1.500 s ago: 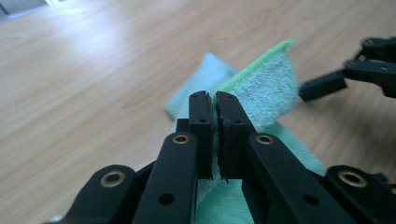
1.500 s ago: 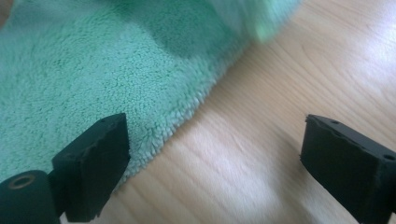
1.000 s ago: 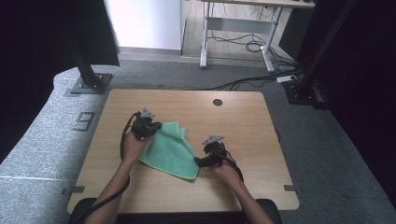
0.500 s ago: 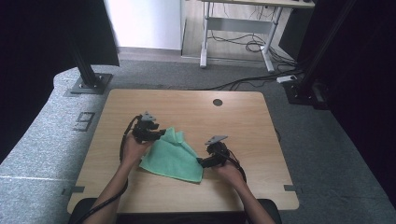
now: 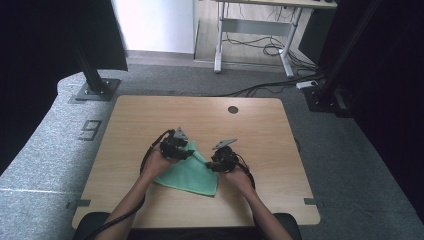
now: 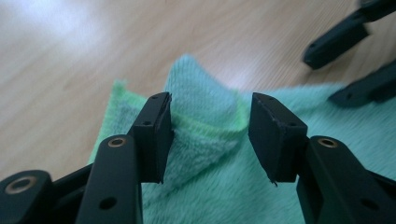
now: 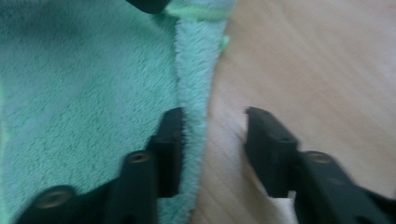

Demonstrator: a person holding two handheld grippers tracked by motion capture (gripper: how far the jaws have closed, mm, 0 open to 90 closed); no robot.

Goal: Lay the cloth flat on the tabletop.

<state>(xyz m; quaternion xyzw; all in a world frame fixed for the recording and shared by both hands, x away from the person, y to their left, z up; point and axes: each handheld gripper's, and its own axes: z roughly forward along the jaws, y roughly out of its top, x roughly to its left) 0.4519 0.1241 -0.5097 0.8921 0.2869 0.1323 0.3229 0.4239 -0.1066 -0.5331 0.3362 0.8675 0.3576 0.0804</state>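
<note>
Mid-fold of green cloth [image 5: 189,172] lying near table [image 5: 130,120] front centre: L gripper [image 6: 210,135] jaws just opened, released, straddling raised corner; R gripper [image 7: 212,149] jaws just closing astride cloth edge, no pinch yet; next prob needs firm pinch, then lift.

both forearms are bare, no sleeves in the high view. each hand carries a black gripper — the left gripper [image 5: 176,146] and the right gripper [image 5: 223,157] each wear a grey three-cornered plate on top. a black cable loops out from each one and trails back along the forearm. up close, the left gripper [image 6: 209,135] has two matte black jaws ending in flat rectangular pads with small pinholes, a brass-coloured ring set into each jaw arm, and round holes lower down. the right gripper [image 7: 212,149] is built alike — black jaws, blocky pads, dull metal rings at the joints.
</note>
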